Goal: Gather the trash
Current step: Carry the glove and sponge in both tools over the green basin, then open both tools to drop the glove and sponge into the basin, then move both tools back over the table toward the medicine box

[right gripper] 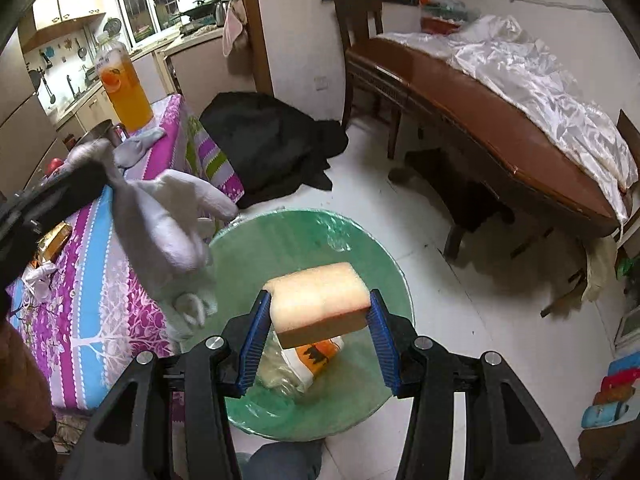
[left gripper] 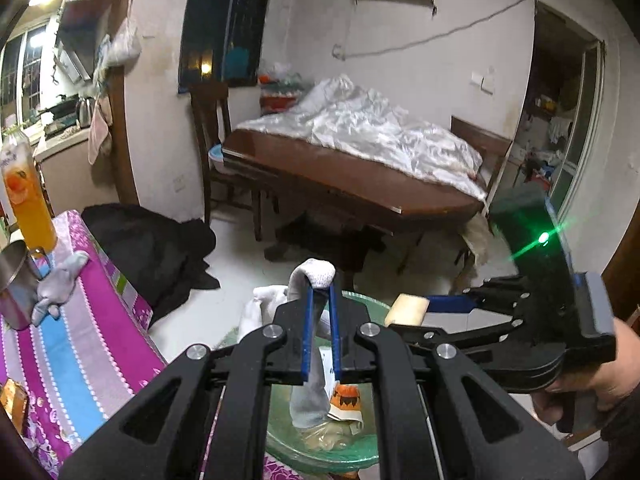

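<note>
A: Sponge (right gripper: 320,300) first: where does it sit against the right gripper (right gripper: 320,320)?

B: Squarely between the blue pads (right gripper: 256,340), which press on its two ends. It juts forward past the fingertips, and the green-lined bin (right gripper: 360,240) lies below the jaws.

A: And the left gripper (left gripper: 321,284)?

B: Its jaws are closed tight on a white glove (left gripper: 314,276). The cloth bunches over the fingertips and trails down between the fingers, hanging over the bin's rim (left gripper: 360,460).

A: What lies under the jaws inside the bin?

B: An orange-and-white wrapper (right gripper: 316,354) and something pale and crumpled, possibly plastic; both views are too blocked to say.

A: How do the two grippers stand to each other?

B: From the left wrist, the right one comes in from the right, its sponge just beside the left jaws. Left of both sits a striped tablecloth (right gripper: 100,280) with an orange drink bottle (right gripper: 126,92).
</note>
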A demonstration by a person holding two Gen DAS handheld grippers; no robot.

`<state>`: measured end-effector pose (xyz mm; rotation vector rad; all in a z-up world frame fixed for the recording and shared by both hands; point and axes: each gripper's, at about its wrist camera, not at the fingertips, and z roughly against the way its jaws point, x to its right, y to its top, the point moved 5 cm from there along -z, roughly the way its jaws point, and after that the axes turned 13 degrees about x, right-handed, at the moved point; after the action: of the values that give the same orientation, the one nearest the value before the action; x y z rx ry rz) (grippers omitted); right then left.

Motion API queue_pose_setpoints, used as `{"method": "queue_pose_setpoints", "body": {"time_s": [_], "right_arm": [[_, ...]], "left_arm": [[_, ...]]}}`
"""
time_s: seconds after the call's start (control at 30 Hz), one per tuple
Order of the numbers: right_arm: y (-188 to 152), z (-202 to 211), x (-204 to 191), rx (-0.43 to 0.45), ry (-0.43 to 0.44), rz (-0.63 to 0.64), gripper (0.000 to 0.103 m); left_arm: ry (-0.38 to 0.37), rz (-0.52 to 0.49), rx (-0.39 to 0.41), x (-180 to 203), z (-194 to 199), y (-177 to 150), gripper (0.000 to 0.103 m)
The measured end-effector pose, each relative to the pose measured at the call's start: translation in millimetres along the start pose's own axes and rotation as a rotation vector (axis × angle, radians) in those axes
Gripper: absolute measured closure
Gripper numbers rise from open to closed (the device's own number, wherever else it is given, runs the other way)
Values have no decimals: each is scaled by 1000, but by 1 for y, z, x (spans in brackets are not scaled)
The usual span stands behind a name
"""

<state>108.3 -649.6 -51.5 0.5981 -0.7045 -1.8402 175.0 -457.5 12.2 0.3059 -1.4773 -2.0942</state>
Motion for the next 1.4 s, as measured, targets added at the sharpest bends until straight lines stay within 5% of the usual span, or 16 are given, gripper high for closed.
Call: {"method": "queue_pose_setpoints", "body": {"time_s": [0.57,0.63,0.7,0.77,0.93,1.13,1.3,1.4], "right_arm": [[-21,-36,12,-51,33,-51,50],[-22,-38,12,-47,38,-59,43],[-23,-40,13,-44,44,-70,36],[-24,-40,15,-41,51,-77,33],[-25,-36,19,-20,59,-100,33],[-18,-6,3,91,54,-55,31],[-14,42,-44,287,70,38,8],[-15,63,-78,369,105,62,5]], "left_arm": [[2,9,-85,-2,-30,-22,92],[8,11,-90,-3,-32,-22,80],[22,11,-88,-4,-33,-23,56],[35,12,-82,-5,-33,-22,48],[46,42,-84,-16,-32,-22,47],[65,40,-70,-25,-15,-22,47],[123,-3,-27,-45,26,-28,40],[182,6,-3,-71,61,-34,37]]}}
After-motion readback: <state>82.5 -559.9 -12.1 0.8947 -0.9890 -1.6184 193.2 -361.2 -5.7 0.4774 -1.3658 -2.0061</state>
